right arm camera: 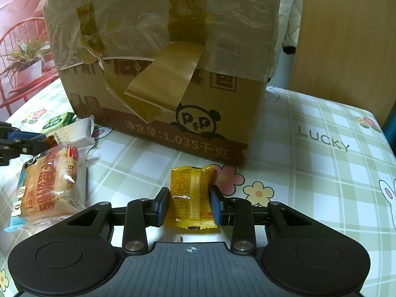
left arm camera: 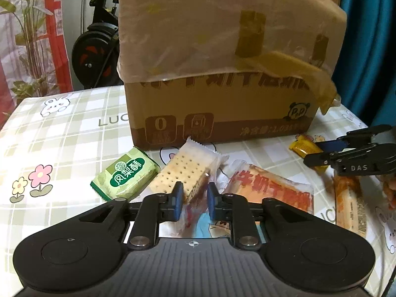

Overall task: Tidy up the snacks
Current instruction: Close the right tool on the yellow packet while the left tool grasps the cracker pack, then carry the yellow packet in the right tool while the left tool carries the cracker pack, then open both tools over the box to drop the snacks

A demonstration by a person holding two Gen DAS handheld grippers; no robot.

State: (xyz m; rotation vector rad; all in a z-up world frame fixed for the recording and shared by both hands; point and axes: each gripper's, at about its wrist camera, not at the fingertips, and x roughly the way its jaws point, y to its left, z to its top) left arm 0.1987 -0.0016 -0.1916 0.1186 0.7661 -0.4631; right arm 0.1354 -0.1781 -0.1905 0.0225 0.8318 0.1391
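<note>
Left gripper (left arm camera: 195, 199) clamps the cracker packet (left arm camera: 184, 173) beside the green packet (left arm camera: 125, 177). Right gripper (right arm camera: 190, 204) clamps the yellow packet (right arm camera: 191, 198) on the "LUCKY" tablecloth (right arm camera: 321, 148), before the cardboard box (right arm camera: 160, 74) printed "1.035千克"

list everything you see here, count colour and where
cardboard box: 1, brown, taped, back of table
tablecloth: 1, green-white plaid, covers table
cracker pack: 1, clear wrapper, between left tool pads
green snack pack: 1, green, left of cracker pack
bread pack: 1, orange-brown, right of cracker pack
yellow snack packet: 1, yellow, between right tool pads
orange stick pack: 1, orange, right edge of left view
left tool: 1, black, blue pads, shut on cracker pack
right tool: 1, black, blue pads, shut on yellow snack packet
</note>
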